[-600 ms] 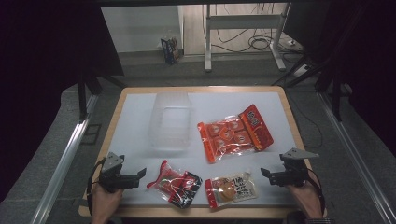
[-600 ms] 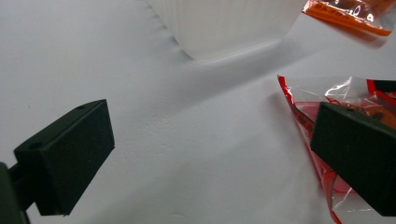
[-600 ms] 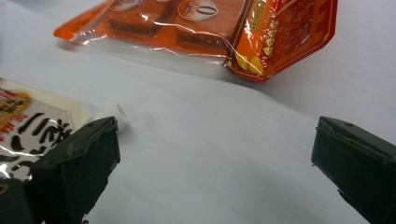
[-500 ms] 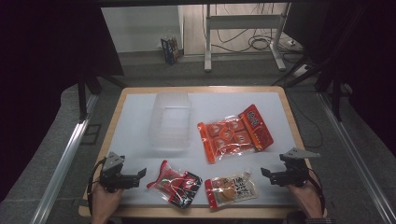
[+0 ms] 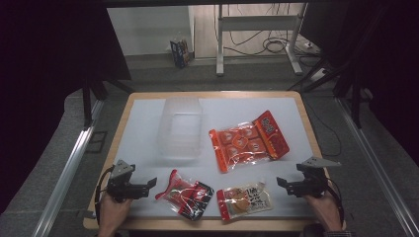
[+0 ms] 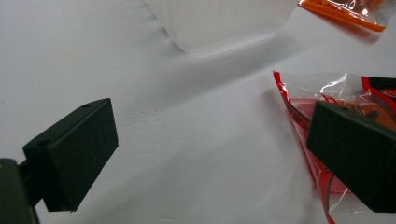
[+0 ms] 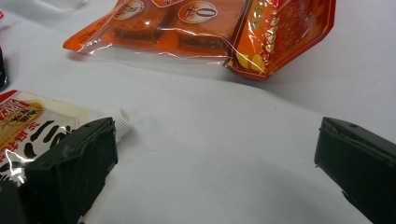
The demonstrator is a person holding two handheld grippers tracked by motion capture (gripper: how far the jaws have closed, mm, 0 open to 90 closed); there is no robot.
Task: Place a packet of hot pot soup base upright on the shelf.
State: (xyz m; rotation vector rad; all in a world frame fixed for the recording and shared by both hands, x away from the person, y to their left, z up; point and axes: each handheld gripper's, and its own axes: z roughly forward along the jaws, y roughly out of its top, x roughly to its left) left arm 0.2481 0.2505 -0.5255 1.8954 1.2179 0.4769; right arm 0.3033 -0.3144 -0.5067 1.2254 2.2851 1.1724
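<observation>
My left gripper (image 5: 150,183) rests open at the table's front left, just left of a red-and-black snack pouch (image 5: 187,193). In the left gripper view its jaws stand wide with bare table between them; the red pouch (image 6: 313,112) lies behind the right jaw. My right gripper (image 5: 281,182) is open at the front right, beside a cream snack packet (image 5: 245,199). The right gripper view shows that cream packet (image 7: 28,121) behind the left jaw and a large orange multipack (image 7: 205,28) farther off. The orange multipack (image 5: 248,140) lies mid-table, right of a clear plastic tub (image 5: 181,127).
The white table top (image 5: 143,123) has a wooden rim and ends close to both hands at the front. Metal rails run along either side of the table. A desk frame and cables stand beyond the far edge.
</observation>
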